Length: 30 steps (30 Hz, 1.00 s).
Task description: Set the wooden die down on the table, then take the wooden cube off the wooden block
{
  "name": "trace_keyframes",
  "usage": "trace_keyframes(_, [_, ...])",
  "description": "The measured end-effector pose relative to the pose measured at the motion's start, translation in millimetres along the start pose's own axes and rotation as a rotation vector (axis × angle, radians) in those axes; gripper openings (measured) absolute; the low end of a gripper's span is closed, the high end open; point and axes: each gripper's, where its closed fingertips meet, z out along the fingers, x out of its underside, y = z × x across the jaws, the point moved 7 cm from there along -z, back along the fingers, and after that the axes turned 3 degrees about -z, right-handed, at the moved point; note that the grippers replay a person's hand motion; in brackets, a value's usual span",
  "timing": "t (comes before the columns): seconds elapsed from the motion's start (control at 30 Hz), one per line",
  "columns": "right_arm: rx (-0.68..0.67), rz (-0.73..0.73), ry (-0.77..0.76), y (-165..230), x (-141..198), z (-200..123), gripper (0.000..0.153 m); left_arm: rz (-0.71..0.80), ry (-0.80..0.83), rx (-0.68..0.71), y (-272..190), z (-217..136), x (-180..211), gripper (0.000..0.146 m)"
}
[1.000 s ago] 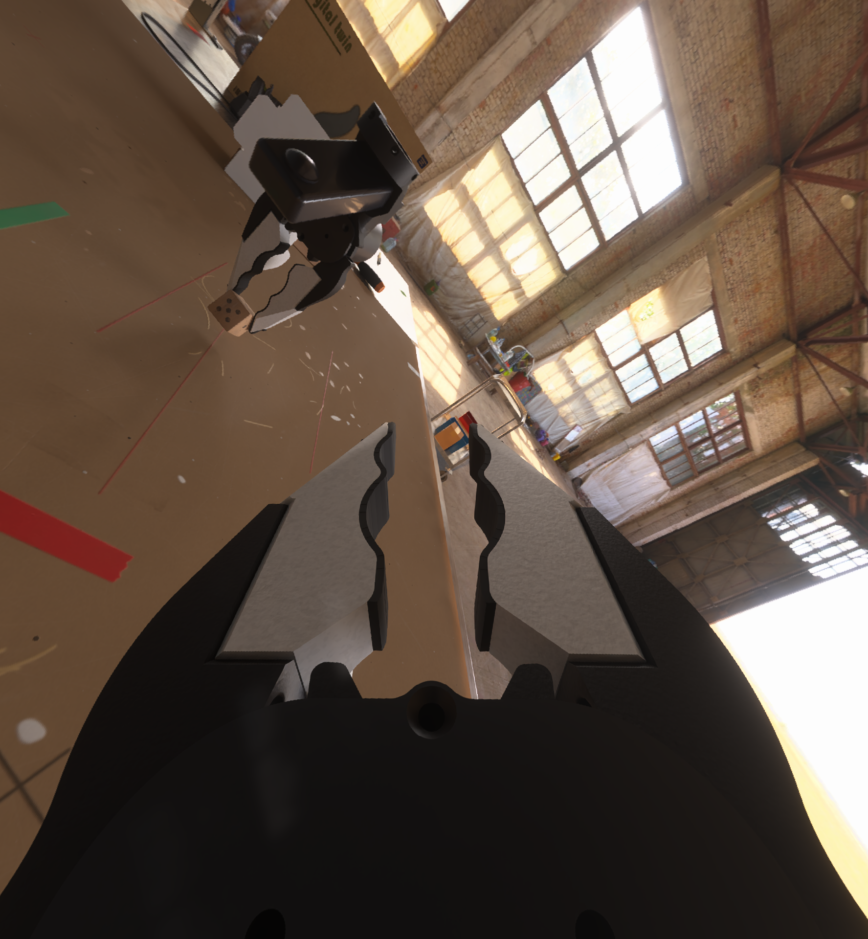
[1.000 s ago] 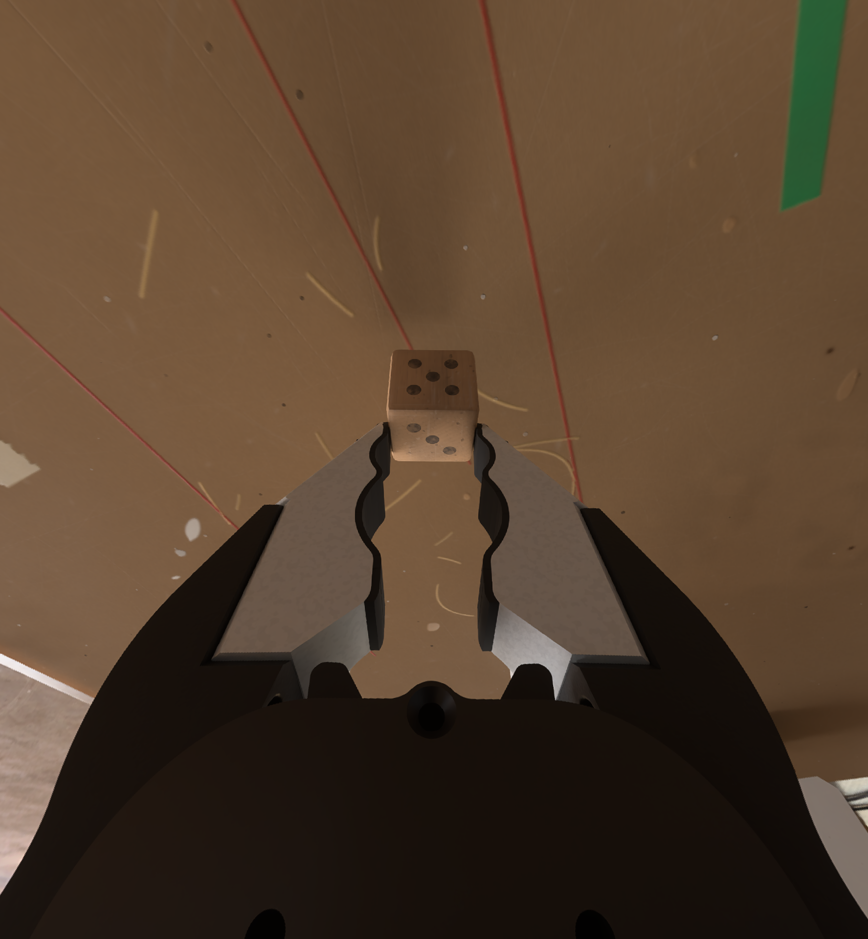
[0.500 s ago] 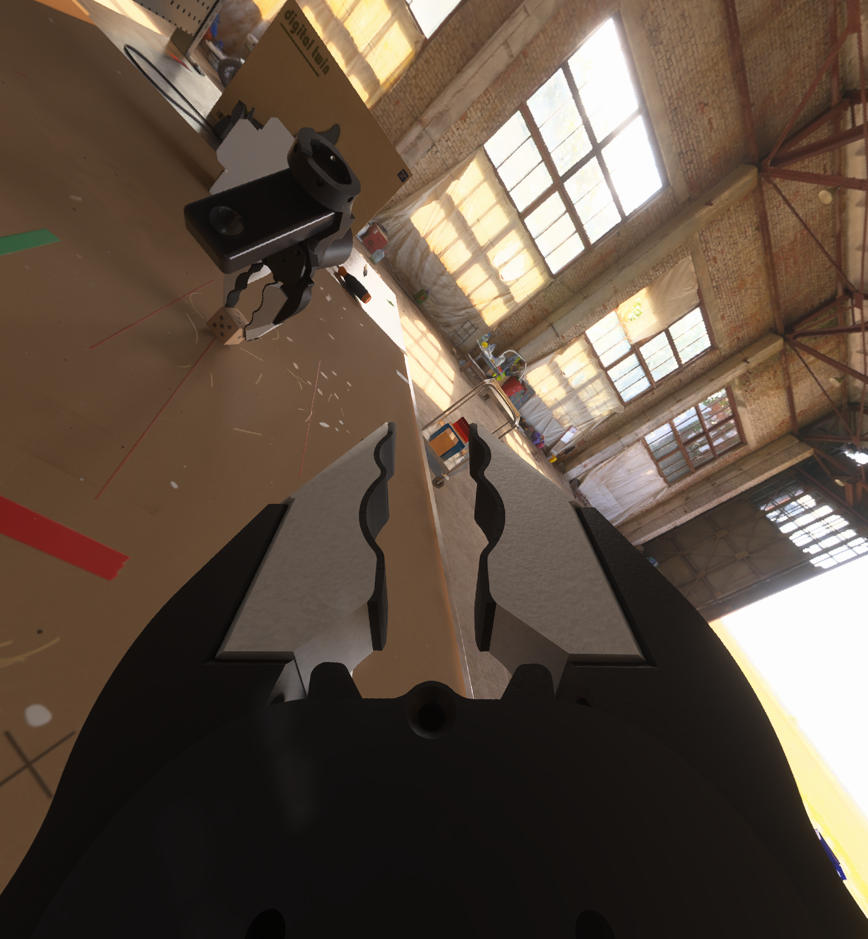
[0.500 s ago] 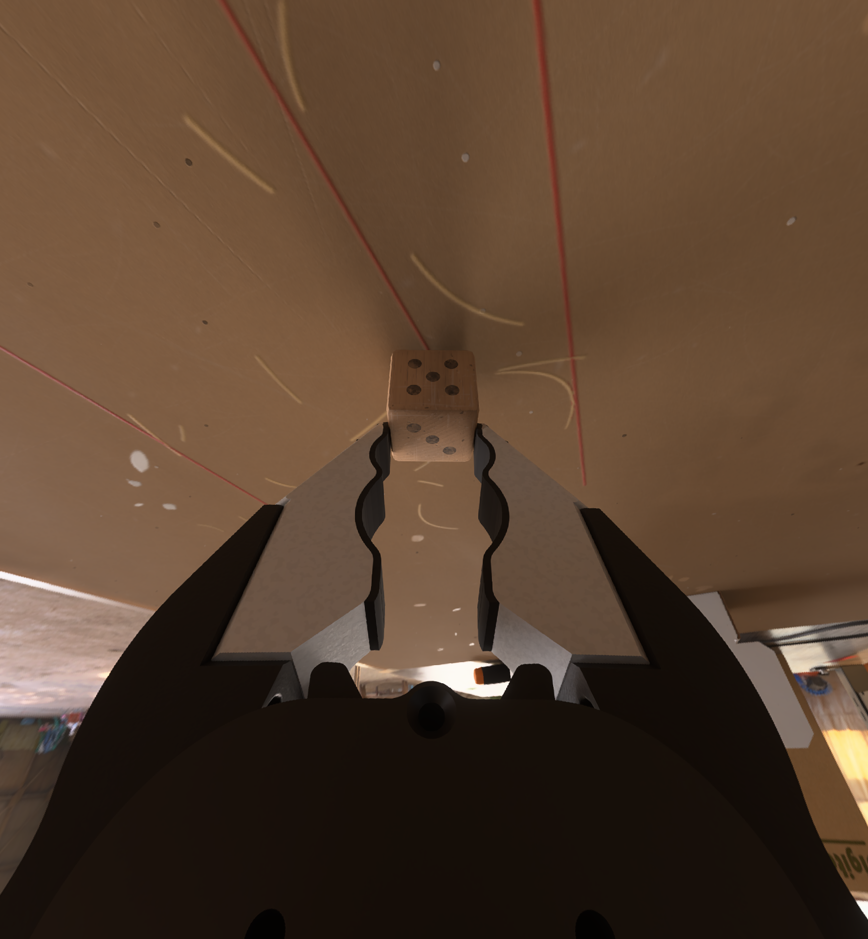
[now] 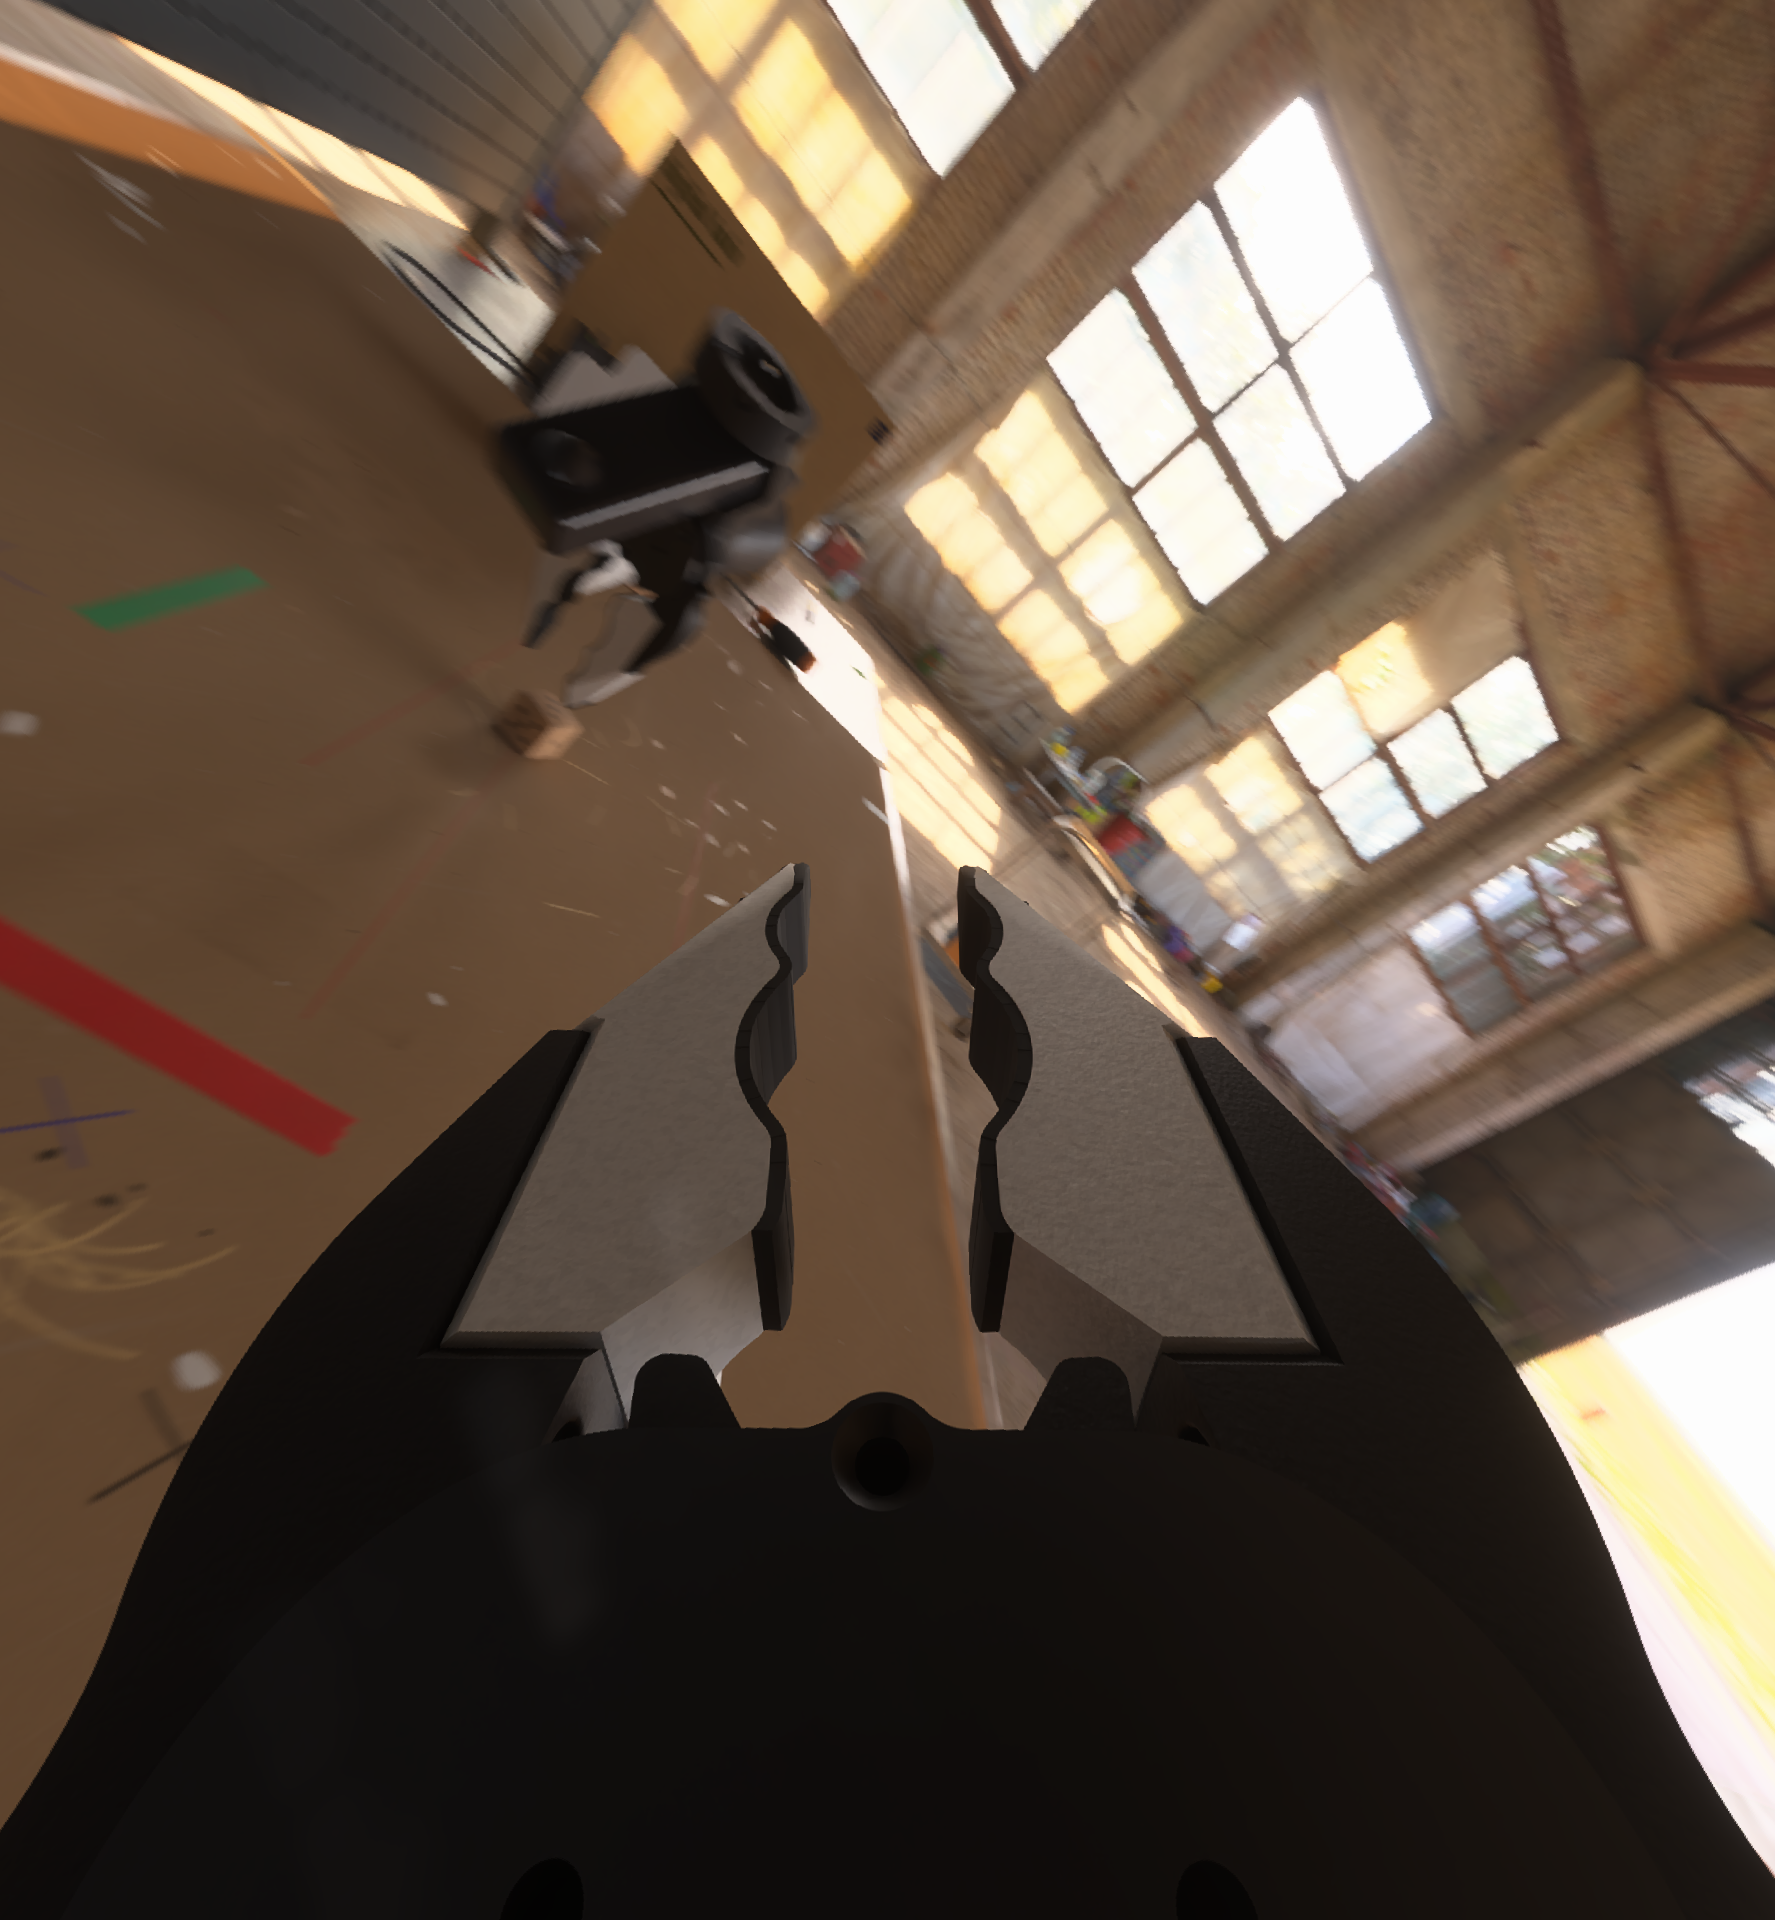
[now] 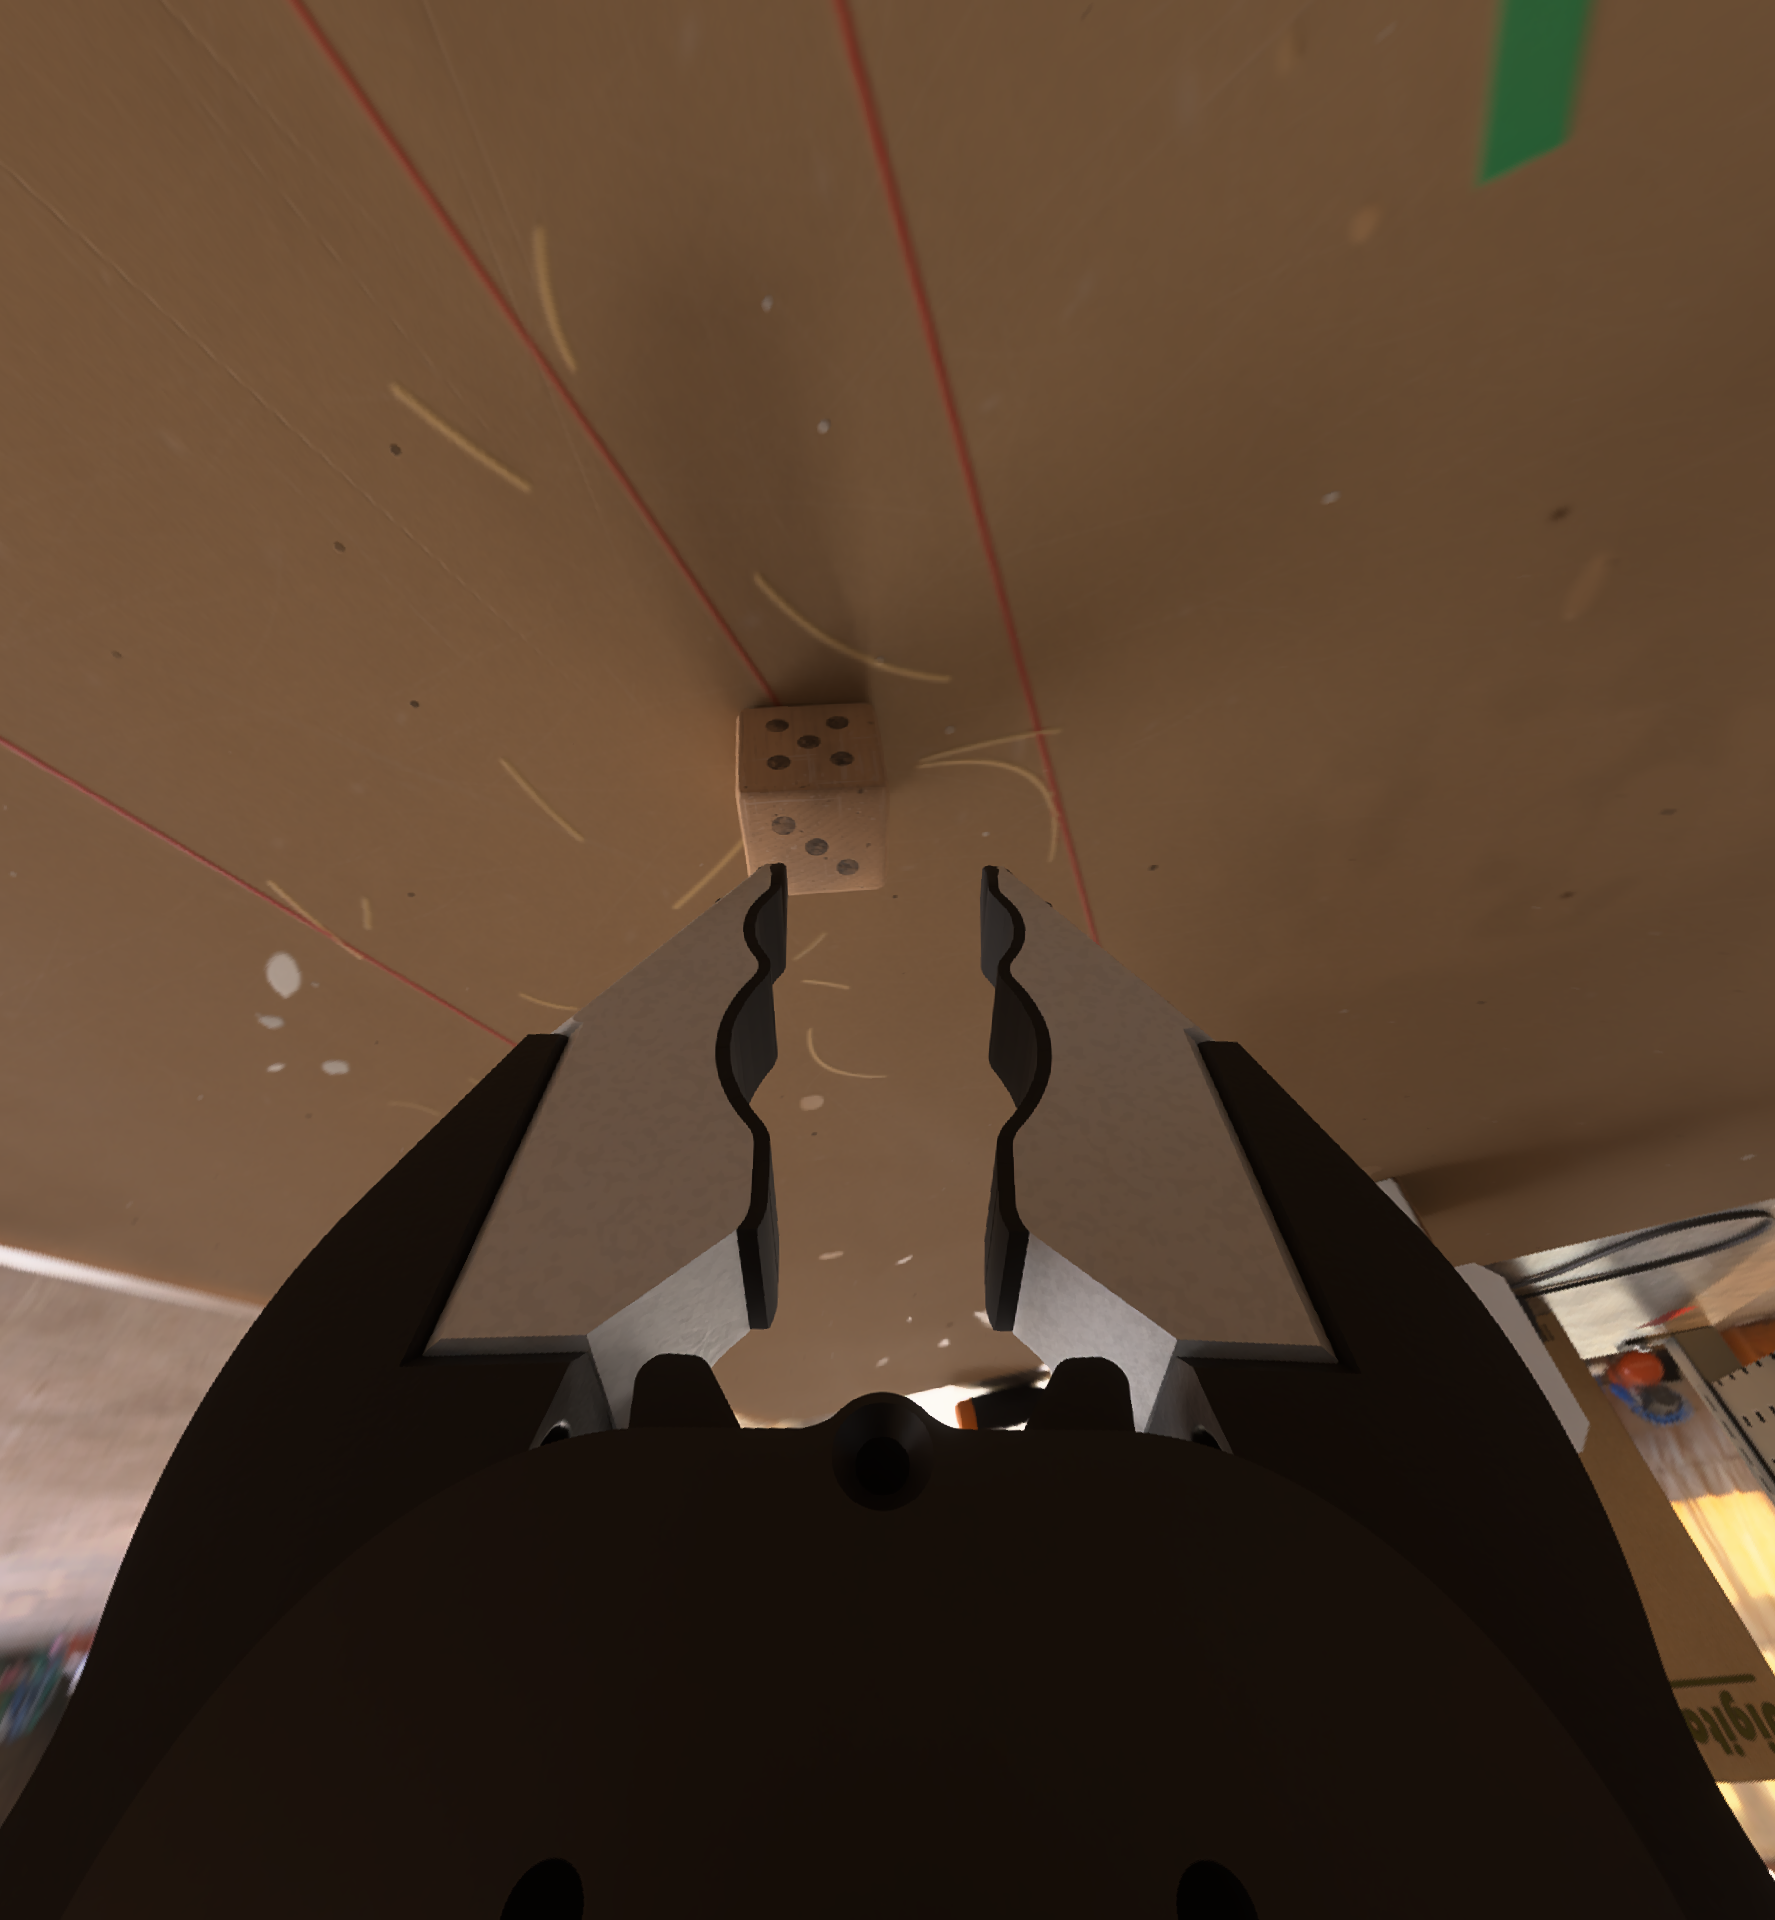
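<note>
Now that the right tool [image 6: 883, 883] has let go and spread apart, the wooden die [image 6: 810, 798] sits on the worktop [image 6: 1382, 727] just beyond its tips (half a second ago it was pinched); the cube comes next, the left tool [image 5: 883, 883] being parted and empty.

My left gripper [image 5: 883, 883] hangs with its jaws apart and nothing between them. Farther off, slightly blurred, my right gripper [image 5: 592, 665] hovers just above the wooden die [image 5: 538, 724], which rests on the brown worktop [image 5: 239, 810]. A green tape strip [image 5: 171, 597] and a red tape strip [image 5: 135, 1018] lie on that surface.
</note>
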Motion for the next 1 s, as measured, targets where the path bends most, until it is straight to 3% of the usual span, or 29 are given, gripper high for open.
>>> trace_keyframes(0.13, [0.082,0.021,-0.067,4.1,6.0,-19.1,0.035,0.040,-0.060,-0.297,12.2,-19.2,-3.2,0.026])
trace_keyframes(0.27, [0.201,0.046,-0.203,19.2,12.2,-46.8,0.035,0.055,0.033,-0.702,34.6,-30.8,-1.6,0.030])
trace_keyframes(0.33, [0.261,0.061,-0.310,31.3,13.8,-63.1,0.035,0.060,0.103,-0.817,43.6,-31.1,-2.5,0.039])
trace_keyframes(0.43, [0.320,0.072,-0.480,52.9,14.7,-81.2,0.036,0.135,0.303,-0.902,56.3,-25.5,-9.1,0.051])
trace_keyframes(0.6, [0.339,0.119,-0.662,79.8,16.6,-79.3,0.036,0.302,0.772,-1.133,89.3,-23.9,-24.0,0.054])
trace_keyframes(0.7, [0.315,0.188,-0.759,85.5,20.6,-67.9,0.035,0.101,0.859,-1.166,115.7,-24.3,-26.0,0.053])
trace_keyframes(0.8, [0.334,0.213,-0.708,80.3,25.3,-64.8,0.034,-0.131,0.787,-1.177,141.3,-24.3,-25.1,0.050])
trace_keyframes(1.0, [0.379,0.201,-0.755,82.5,30.1,-68.3,0.032,-0.269,0.756,-1.264,175.1,-28.6,-13.9,0.045])
